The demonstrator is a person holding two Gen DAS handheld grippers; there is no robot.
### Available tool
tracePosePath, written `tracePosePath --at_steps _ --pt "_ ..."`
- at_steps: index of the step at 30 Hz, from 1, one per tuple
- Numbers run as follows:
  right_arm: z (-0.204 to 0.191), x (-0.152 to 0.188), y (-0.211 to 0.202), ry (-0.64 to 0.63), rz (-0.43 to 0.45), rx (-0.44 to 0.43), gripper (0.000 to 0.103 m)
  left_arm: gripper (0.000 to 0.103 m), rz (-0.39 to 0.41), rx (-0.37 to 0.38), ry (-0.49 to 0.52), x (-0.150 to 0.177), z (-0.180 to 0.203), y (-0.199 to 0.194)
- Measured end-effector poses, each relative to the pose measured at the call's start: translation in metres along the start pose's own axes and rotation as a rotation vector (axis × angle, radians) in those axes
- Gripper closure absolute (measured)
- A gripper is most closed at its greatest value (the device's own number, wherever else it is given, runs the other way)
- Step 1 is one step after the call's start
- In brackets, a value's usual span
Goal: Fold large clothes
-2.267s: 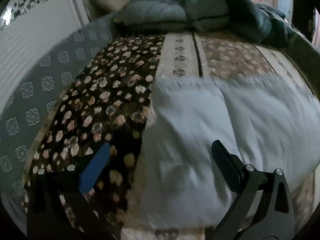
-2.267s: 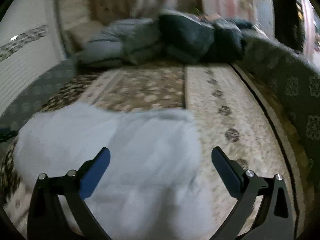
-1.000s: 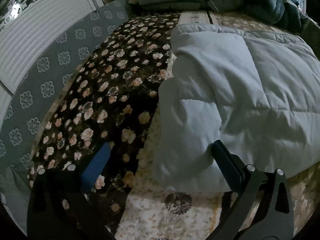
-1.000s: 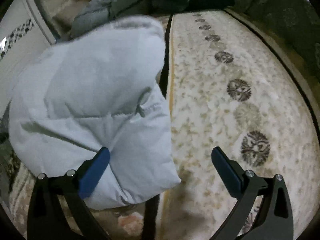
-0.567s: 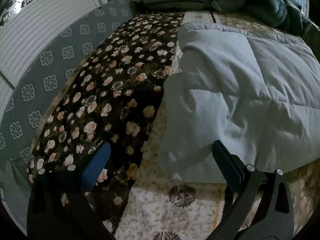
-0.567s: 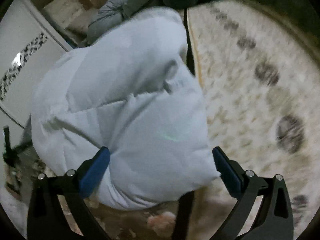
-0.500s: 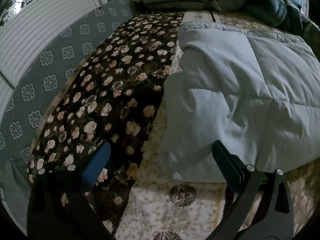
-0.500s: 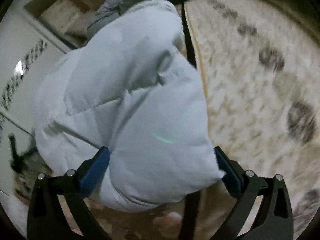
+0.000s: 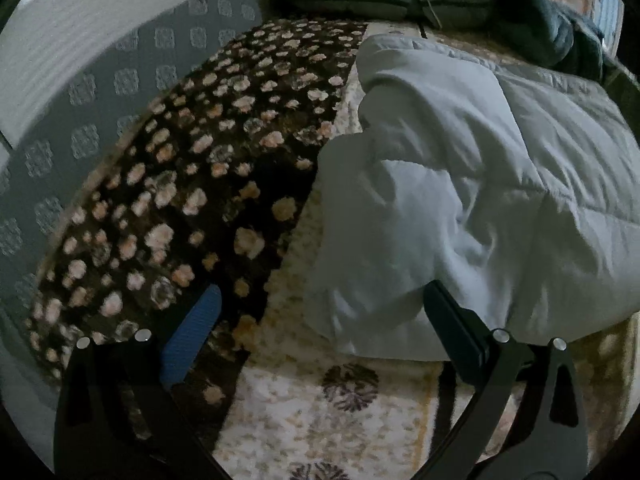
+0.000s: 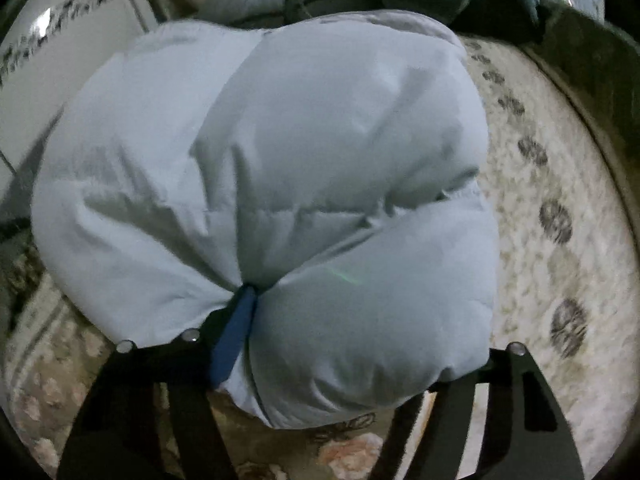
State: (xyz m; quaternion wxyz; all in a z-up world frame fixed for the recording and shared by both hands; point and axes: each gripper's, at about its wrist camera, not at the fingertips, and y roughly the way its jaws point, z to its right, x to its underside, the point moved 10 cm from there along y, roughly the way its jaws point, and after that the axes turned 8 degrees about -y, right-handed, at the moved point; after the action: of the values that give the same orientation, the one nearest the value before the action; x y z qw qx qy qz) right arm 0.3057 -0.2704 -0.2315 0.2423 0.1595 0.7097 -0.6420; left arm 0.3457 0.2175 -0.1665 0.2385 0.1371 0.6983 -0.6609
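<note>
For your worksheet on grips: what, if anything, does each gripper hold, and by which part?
The right gripper is closing on the pale puffy jacket's near corner, pressing into it. The left gripper is open, holding nothing.

Pale blue jacket (image 10: 304,168): quilted cloth, puffy, matt, smooth between stitch lines. Floral blanket (image 9: 192,184): dark cloth, looks soft-napped; blur prevents certainty. Patterned cover (image 10: 552,208): cream woven cloth, matt. Left gripper (image 9: 316,320): matt black plastic frame, bright metal screw heads, blue finger pad (image 9: 192,332) finely ribbed, probably rubber.
</note>
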Motion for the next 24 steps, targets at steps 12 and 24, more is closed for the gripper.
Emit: tracePosePath --at_steps 12,24 --pt "0.003 -0.008 0.008 0.009 -0.038 0.023 0.034 0.003 -0.095 0.206 0.046 0.020 0.022 0.066" --pt "0.015 -0.027 0.031 0.051 -0.054 0.000 0.031 0.003 -0.225 0.372 0.013 0.014 0.044 0.107"
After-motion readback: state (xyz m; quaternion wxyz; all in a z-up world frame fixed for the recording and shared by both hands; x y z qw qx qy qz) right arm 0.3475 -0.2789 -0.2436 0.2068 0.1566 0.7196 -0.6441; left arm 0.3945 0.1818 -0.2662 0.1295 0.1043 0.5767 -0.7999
